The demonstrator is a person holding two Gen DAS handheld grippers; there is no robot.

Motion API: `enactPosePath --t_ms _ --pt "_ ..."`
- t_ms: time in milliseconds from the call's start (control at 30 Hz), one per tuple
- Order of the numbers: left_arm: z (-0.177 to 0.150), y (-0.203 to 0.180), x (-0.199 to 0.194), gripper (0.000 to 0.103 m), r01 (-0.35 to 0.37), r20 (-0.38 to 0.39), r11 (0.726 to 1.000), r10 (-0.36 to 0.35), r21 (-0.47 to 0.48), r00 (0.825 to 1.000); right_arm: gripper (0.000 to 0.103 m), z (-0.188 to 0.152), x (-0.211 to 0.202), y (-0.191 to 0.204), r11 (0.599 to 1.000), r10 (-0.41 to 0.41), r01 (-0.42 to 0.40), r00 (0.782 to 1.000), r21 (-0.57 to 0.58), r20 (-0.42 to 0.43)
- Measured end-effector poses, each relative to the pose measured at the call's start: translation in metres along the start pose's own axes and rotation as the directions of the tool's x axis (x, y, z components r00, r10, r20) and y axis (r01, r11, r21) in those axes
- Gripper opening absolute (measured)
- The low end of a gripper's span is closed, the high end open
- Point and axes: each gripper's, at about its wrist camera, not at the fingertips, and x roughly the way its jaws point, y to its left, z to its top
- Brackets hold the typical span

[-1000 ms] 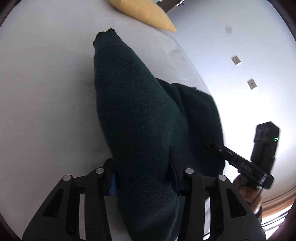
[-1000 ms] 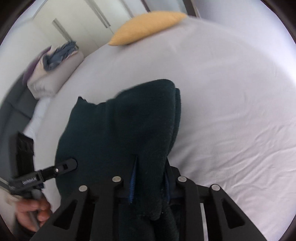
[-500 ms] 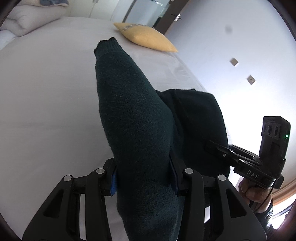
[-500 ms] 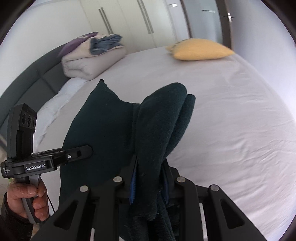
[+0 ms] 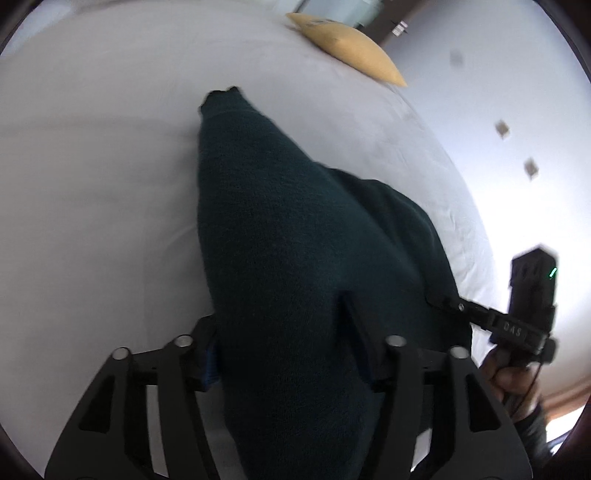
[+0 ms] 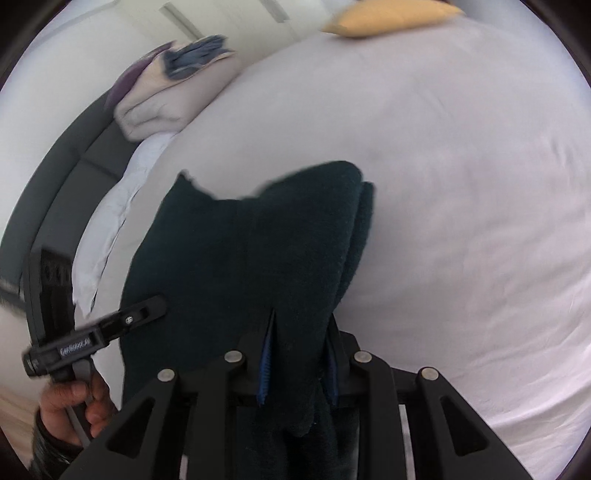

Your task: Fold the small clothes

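Two tools work one dark green knitted garment over a bed with a pale sheet. From its own camera, the left tool has a thick fold of the knit running up between its fingers toward 12 o'clock; its jaws are opening, standing fairly wide, and the cloth fills the gap between them and lies against the right finger. Whether the pads still press on the cloth cannot be told. The right tool has a narrower gap, also opening, with a bunched fold of the same garment between its blue-edged pads. In the right view the garment spreads from the jaws toward 11 o'clock, lying on the sheet. Each tool's grip is held by one hand. One yellow cushion sits at 12 o'clock in the right view, and one stack of folded bedding at 10 o'clock.
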Motion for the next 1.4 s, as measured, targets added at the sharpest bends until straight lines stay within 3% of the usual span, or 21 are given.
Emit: enactPosePath --t_ms 67,133,267,400,500,633,800,833,900,1133,1233,1333,1400 --pt "-0.005 0.014 -0.001 0.075 0.022 0.022 1.0 -0.021 -0.016 1.0 0.05 -0.003 0.003 -0.019 0.997 0.063 -0.064 0.998 0.051 0.024" --pt "-0.008 0.013 -0.001 0.08 0.024 0.04 1.0 -0.024 0.004 0.999 0.05 -0.005 0.005 -0.025 0.994 0.099 -0.101 0.994 0.041 0.047" --pt "-0.012 0.015 -0.009 0.082 0.01 0.069 1.0 -0.01 0.003 0.998 0.052 -0.004 0.006 -0.019 0.995 0.097 -0.098 0.993 0.011 0.064" --pt "-0.024 0.0 -0.03 0.081 -0.039 0.147 0.999 0.039 -0.001 0.988 0.063 0.0 -0.019 -0.017 0.999 -0.028 0.024 0.993 0.031 0.118" --pt "-0.036 -0.008 -0.06 0.081 -0.044 0.221 0.999 0.046 -0.015 0.974 0.063 -0.001 -0.044 -0.011 0.995 -0.102 0.099 0.982 0.028 0.16" --pt "-0.048 -0.026 -0.078 0.081 -0.042 0.277 0.999 0.042 -0.007 0.96 0.063 -0.024 -0.069 0.007 0.999 -0.049 0.048 0.988 0.006 0.146" --pt "-0.06 -0.039 -0.076 0.082 -0.049 0.25 0.999 0.044 0.015 0.967 0.063 -0.054 -0.055 0.025 0.996 -0.064 0.067 0.996 -0.062 0.054" --pt "-0.062 -0.038 -0.072 0.081 -0.049 0.235 0.999 0.044 0.015 0.971 0.061 -0.057 -0.044 0.024 0.996 -0.073 0.074 0.997 -0.057 0.019" --pt "-0.062 -0.036 -0.065 0.081 -0.061 0.223 0.998 0.056 0.015 0.973 0.019 -0.062 -0.033 0.021 0.995 -0.082 0.08 0.996 -0.057 -0.027" --pt "-0.056 -0.043 -0.053 0.083 -0.06 0.226 0.998 0.053 0.024 0.973 0.012 -0.053 -0.043 -0.012 0.994 0.05 -0.049 0.999 0.101 -0.004" --pt "-0.049 -0.043 -0.031 0.09 -0.082 0.217 0.996 0.072 0.038 0.973 0.012 -0.05 -0.051 -0.003 0.997 0.055 -0.055 0.998 0.057 0.0" --pt "-0.051 -0.035 -0.005 0.093 -0.123 0.171 0.992 0.116 0.032 0.978 0.011 -0.058 -0.026 -0.025 0.994 0.051 -0.047 0.998 0.103 -0.039" --pt "-0.054 -0.021 0.011 0.093 -0.069 0.115 0.997 0.07 -0.016 0.991 0.007 -0.065 -0.017 -0.049 0.972 0.149 -0.146 0.989 0.182 0.0"
